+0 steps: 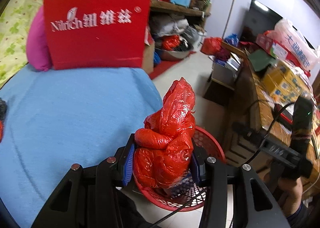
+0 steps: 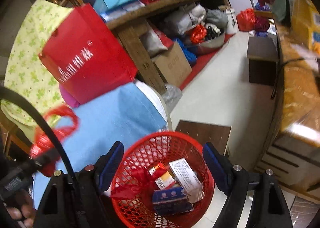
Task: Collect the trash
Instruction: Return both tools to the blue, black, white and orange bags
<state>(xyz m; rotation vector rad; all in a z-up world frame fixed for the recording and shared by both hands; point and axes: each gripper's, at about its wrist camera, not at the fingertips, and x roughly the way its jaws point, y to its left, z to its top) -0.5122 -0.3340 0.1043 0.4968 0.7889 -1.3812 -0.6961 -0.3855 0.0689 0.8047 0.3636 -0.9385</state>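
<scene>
A crumpled red plastic bag [image 1: 170, 138] is clamped between the blue-padded fingers of the left gripper [image 1: 161, 165], directly above the red plastic mesh waste basket [image 2: 140, 149] on the floor; it has not yet been let go. The fingers of the right gripper [image 2: 163, 165] are spread wide over the same basket with nothing between them. Several small printed cardboard boxes [image 2: 176, 180] and a scrap of red plastic [image 2: 132, 184] already lie inside, so part of the collecting appears done. The held bag is judged the next item to go in. Beyond, on the blue-covered bed [image 1: 70, 118], a red paper gift bag [image 1: 96, 20] stands upright; whether it counts as trash cannot be told.
</scene>
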